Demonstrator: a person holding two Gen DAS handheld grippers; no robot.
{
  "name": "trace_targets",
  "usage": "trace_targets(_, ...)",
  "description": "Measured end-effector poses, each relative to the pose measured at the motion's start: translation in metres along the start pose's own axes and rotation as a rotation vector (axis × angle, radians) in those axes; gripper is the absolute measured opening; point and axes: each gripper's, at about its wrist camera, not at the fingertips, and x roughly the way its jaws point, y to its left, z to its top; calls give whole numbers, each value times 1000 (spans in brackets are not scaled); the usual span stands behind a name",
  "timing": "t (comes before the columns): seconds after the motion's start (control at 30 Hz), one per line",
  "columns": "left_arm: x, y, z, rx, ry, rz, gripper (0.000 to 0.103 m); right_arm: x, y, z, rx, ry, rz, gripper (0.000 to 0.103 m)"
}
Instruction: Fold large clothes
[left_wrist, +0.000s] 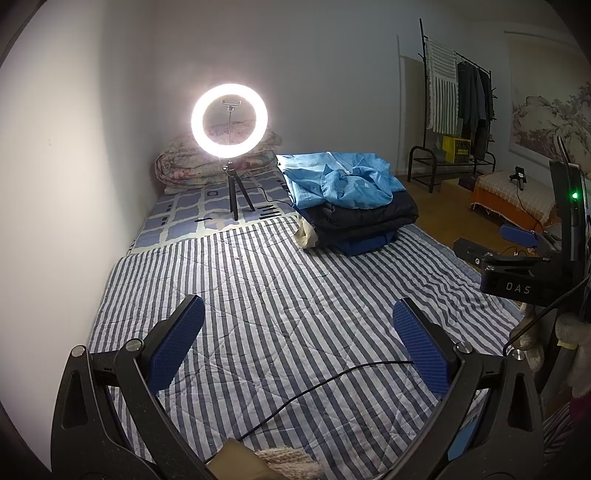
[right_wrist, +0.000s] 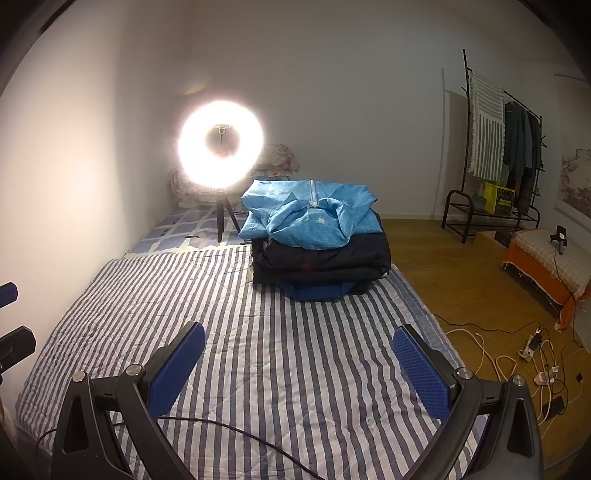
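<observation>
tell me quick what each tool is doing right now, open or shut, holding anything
Left tool: open, holding nothing, above the striped quilt.
Right tool: open, holding nothing, pointed toward the clothes pile.

clothes stack | lt-blue garment rumpled on top | dark folded items under | on striped quilt

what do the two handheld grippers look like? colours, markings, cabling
Both match: left gripper and right gripper have matte black angular linkage arms with silver pivot bolts and jaws faced in blue dimpled pads. In the left wrist view the right unit's black body reads "DAS" and shows a green LED. Thin black cables trail from them.
</observation>
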Motion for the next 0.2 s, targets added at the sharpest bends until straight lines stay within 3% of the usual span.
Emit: trace_targets(0.2,0,0,-1,-6,-5,13,103,2,1,-1,1,4,6,103)
